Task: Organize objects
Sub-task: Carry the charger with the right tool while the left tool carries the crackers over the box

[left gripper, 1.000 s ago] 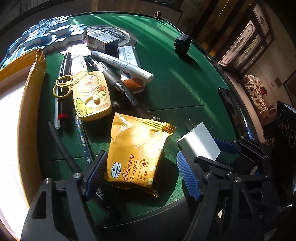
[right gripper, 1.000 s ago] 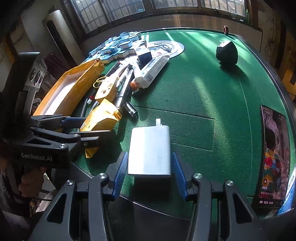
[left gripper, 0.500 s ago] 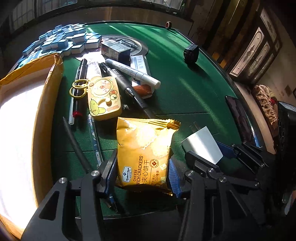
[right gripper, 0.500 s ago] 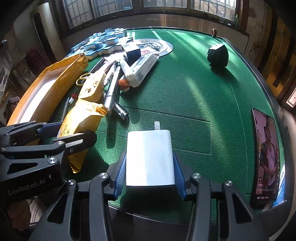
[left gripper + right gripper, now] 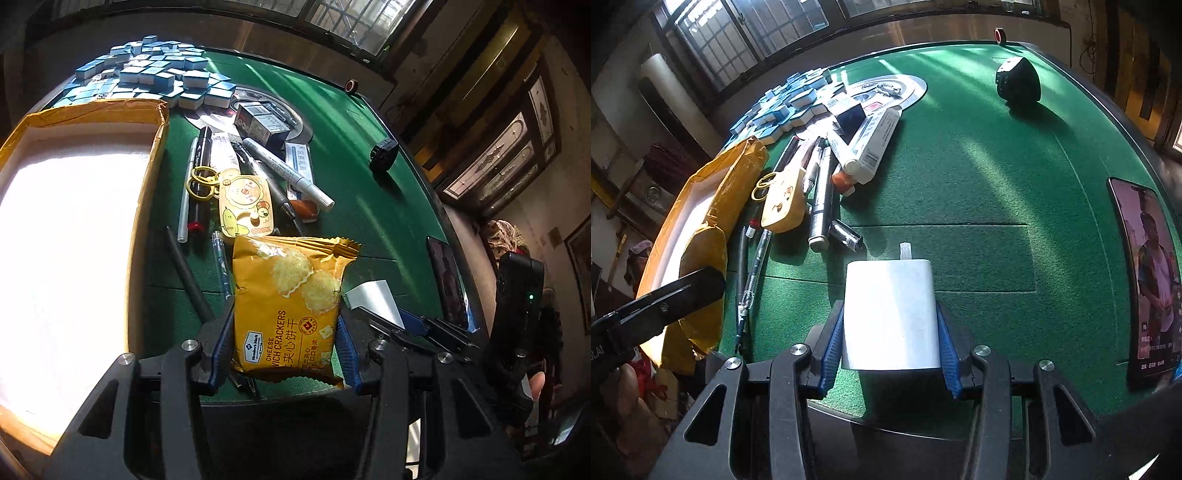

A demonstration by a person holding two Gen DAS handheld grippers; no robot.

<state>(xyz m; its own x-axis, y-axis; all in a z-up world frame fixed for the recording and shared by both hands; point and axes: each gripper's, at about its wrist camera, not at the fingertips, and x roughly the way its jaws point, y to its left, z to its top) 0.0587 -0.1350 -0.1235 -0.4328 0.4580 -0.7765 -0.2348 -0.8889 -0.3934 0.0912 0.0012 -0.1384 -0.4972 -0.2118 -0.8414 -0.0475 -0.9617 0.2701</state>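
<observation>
So far you have only two things in hand: your left gripper (image 5: 282, 354) is clamped on the crinkly foil cracker packet (image 5: 291, 306), your right gripper (image 5: 890, 350) on the smooth white charger (image 5: 891, 314) with its metal prong. Both sit at the near edge of the green felt table (image 5: 979, 155). The cardboard box (image 5: 74, 229) on the left looks empty, so the slim pens (image 5: 236, 173) and glossy blue tiles (image 5: 159, 77) farther off remain unsorted.

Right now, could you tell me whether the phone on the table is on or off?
On: the phone lies flat with its screen lit, showing a person.
</observation>
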